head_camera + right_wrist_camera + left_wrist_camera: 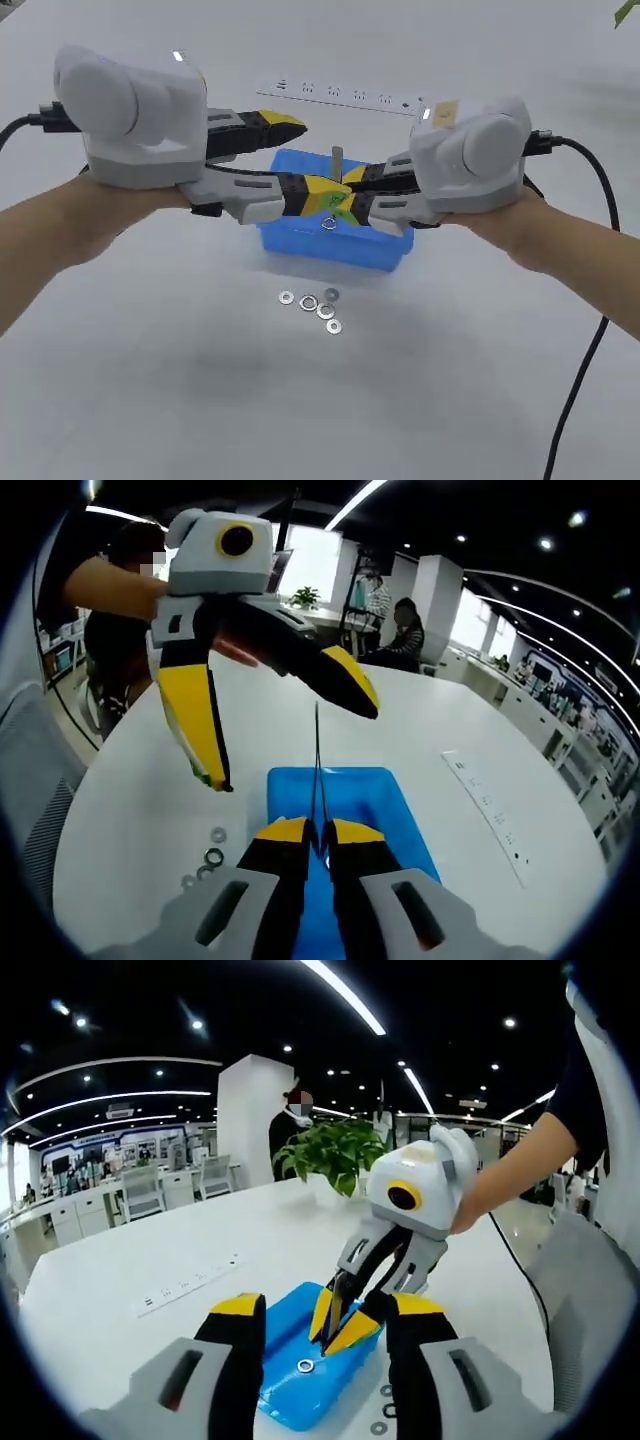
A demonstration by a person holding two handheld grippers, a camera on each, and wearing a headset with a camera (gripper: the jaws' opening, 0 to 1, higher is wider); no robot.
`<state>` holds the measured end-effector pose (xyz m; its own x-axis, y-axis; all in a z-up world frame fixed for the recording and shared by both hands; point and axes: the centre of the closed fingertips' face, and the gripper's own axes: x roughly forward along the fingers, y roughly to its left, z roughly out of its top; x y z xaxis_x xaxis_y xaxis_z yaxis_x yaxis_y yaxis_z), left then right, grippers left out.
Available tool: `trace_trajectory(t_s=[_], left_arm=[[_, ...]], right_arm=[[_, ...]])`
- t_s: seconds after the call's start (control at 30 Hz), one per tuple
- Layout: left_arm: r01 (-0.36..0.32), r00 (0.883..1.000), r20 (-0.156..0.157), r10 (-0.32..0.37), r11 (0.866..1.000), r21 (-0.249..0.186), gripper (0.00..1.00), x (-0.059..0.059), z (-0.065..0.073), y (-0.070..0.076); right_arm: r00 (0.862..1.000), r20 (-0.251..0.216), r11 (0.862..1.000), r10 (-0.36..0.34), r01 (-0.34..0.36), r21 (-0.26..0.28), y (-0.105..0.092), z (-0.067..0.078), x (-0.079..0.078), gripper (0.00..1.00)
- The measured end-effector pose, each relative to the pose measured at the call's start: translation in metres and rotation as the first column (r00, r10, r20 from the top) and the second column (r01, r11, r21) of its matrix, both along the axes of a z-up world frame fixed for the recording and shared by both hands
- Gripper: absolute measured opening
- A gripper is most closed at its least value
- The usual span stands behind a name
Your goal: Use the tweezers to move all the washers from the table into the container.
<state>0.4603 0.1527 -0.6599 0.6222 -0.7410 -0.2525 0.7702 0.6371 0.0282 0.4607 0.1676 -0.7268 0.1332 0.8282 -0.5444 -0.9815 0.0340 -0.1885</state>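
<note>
My right gripper [348,197] is shut on thin metal tweezers [337,156], which stand upright over the blue container [300,240]. One washer [329,222] sits at the tweezers' lower tip, just above or inside the container; I cannot tell which. In the left gripper view this washer [305,1366] shows against the blue container [290,1400]. Several washers [312,304] lie on the white table in front of the container. My left gripper [308,160] is open and empty, its jaws spread around the right gripper's tips. In the right gripper view the tweezers [317,760] rise from the shut jaws.
A white power strip [335,95] lies behind the container. A black cable [590,350] trails off the right gripper toward the table's near right. People and a potted plant [335,1152] are in the office beyond the table.
</note>
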Motion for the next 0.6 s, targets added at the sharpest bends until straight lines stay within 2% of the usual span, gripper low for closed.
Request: trace_trajectory(t_s=[0.13, 0.23, 0.33, 0.4, 0.6], left_arm=[[0.053, 0.999, 0.0, -0.053, 0.998, 0.025, 0.4, 0.001, -0.003, -0.006], [0.098, 0.995, 0.006, -0.098, 0.993, 0.062, 0.3, 0.0, -0.004, -0.009], [0.113, 0.993, 0.033, -0.116, 0.99, 0.09, 0.3, 0.002, -0.001, -0.01], [0.129, 0.991, 0.034, -0.133, 0.987, 0.091, 0.27, 0.0, 0.001, -0.013], [0.166, 0.984, 0.043, -0.173, 0.978, 0.129, 0.2, -0.002, 0.0, -0.014]], right_arm=[[1.0, 0.007, 1.0, 0.004, -0.004, -0.005, -0.001, 0.0, 0.0, 0.08], [1.0, 0.006, 1.0, 0.007, -0.007, -0.002, -0.001, 0.001, 0.0, 0.08], [1.0, 0.007, 1.0, 0.008, -0.008, -0.001, -0.001, 0.002, -0.001, 0.08], [1.0, 0.009, 1.0, 0.008, -0.008, -0.002, 0.0, 0.002, -0.001, 0.08], [1.0, 0.008, 1.0, 0.015, -0.015, -0.002, 0.001, 0.001, -0.002, 0.08]])
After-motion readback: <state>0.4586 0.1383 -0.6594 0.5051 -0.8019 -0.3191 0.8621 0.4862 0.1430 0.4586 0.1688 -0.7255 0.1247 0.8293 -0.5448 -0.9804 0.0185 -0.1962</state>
